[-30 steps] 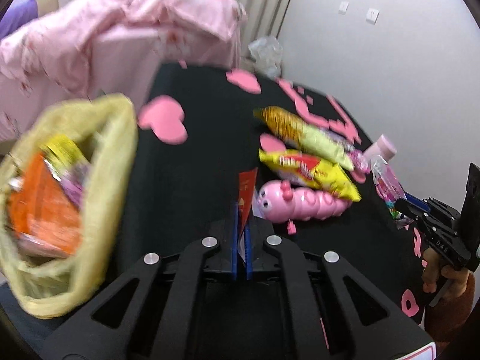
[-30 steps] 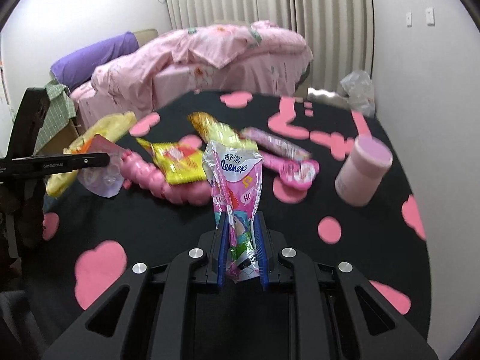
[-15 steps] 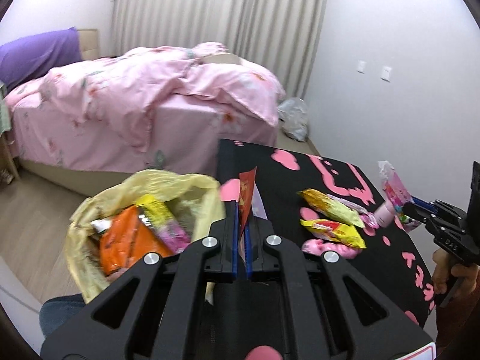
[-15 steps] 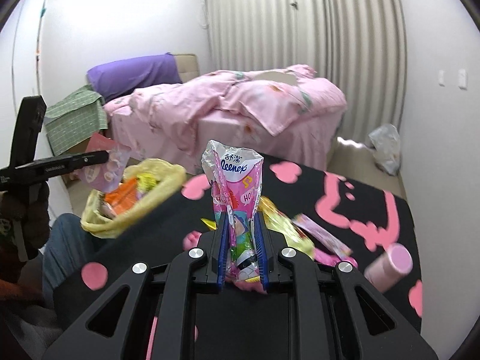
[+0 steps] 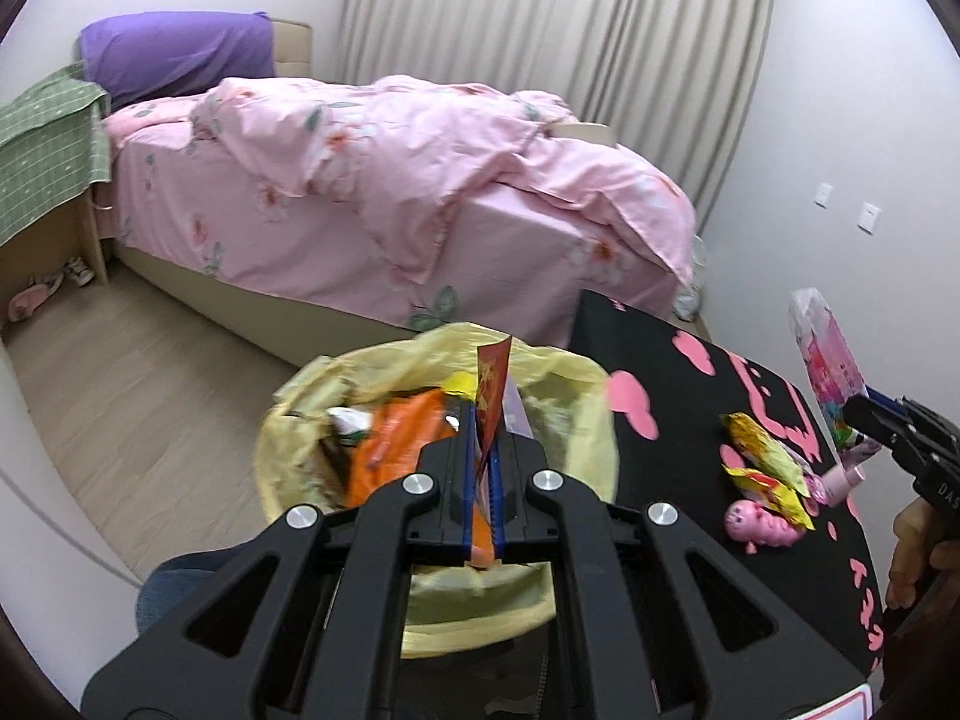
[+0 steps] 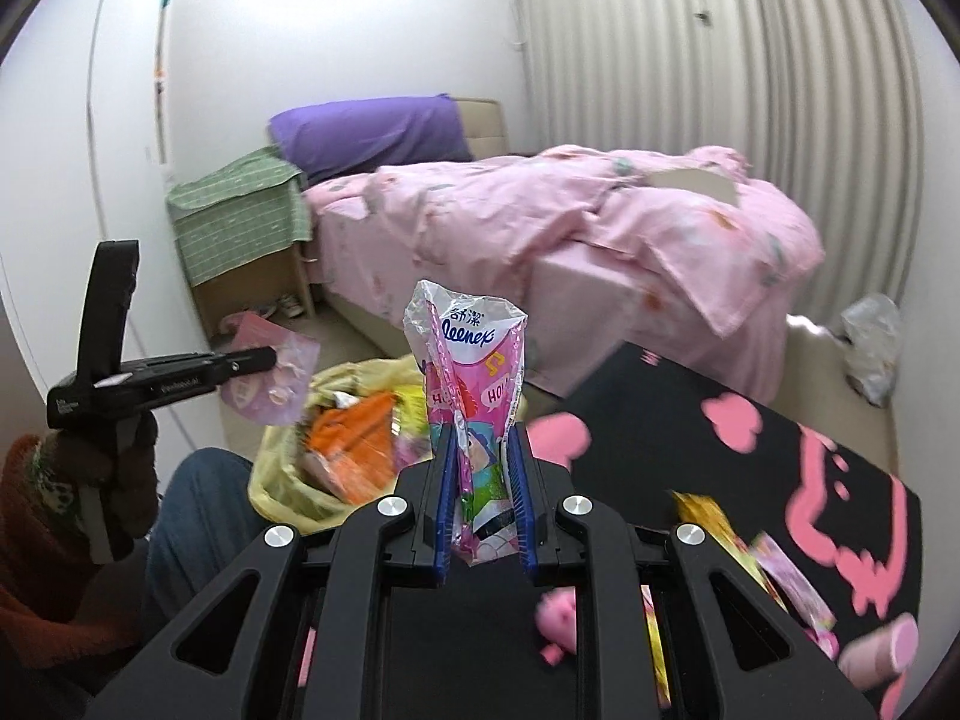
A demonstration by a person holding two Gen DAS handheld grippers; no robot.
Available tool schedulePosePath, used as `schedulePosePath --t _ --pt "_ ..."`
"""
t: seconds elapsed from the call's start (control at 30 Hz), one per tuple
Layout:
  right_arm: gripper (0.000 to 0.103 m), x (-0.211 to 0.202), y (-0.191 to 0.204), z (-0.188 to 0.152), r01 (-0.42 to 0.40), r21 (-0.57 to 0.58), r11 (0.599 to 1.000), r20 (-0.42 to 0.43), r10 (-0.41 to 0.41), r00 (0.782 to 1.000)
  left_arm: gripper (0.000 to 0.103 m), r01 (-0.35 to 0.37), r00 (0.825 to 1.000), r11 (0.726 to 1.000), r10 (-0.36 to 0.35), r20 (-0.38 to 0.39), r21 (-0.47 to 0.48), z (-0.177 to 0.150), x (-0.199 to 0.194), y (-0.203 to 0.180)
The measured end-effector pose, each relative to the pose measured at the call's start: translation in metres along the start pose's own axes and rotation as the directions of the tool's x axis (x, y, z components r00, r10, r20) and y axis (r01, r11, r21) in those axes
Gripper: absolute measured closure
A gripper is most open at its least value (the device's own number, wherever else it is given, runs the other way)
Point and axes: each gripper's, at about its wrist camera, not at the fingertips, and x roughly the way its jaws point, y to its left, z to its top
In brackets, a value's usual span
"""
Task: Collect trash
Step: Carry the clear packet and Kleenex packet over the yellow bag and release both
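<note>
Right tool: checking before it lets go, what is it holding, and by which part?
The right tool is shut on the pink Kleenex tissue pack, gripped at its lower end; the top stands up above the fingers.

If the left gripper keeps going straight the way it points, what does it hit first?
Most likely the trash bag: the left gripper, shut on a red wrapper, points down into its open mouth at the orange packet. Depth is uncertain.

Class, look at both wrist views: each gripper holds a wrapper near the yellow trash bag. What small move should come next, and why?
Probably open the left gripper: it is shut on the red wrapper, which already seems to hang over the open yellow trash bag. The right gripper, with its Kleenex pack, looks farther off.
</note>
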Motion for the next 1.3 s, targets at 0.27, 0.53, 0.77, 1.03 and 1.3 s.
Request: schedulePosePath --t 0.27,0.53,0.77,1.03,1.3 --pt "0.085 0.062 0.022 0.032 -0.101 -0.045 0.994 -0.038 0.099 0.994 0.1 -0.03 0.999 0.998 0.031 0.017 -0.061 0.008 0.001 0.031" --pt "0.085 0.13 0.03 0.033 -0.179 -0.027 0.983 -0.15 0.173 0.973 0.1 0.024 0.998 0.998 -0.027 -0.05 -0.064 0.005 0.04 0.029" --pt "0.085 0.17 0.028 0.023 -0.198 0.011 0.98 -0.197 0.196 0.96 0.1 0.039 0.994 0.991 -0.052 -0.098 -0.131 -0.008 0.074 0.037" --pt "0.066 0.201 0.02 0.011 -0.228 0.033 0.973 -0.235 0.229 0.944 0.059 0.025 0.996 0.981 -0.042 -0.084 -0.193 -0.01 0.085 0.052" --pt "0.043 0.179 0.012 0.008 -0.218 0.045 0.975 -0.185 0.223 0.957 0.056 -0.038 0.999 0.979 0.032 -0.033 -0.202 0.005 0.058 0.046"
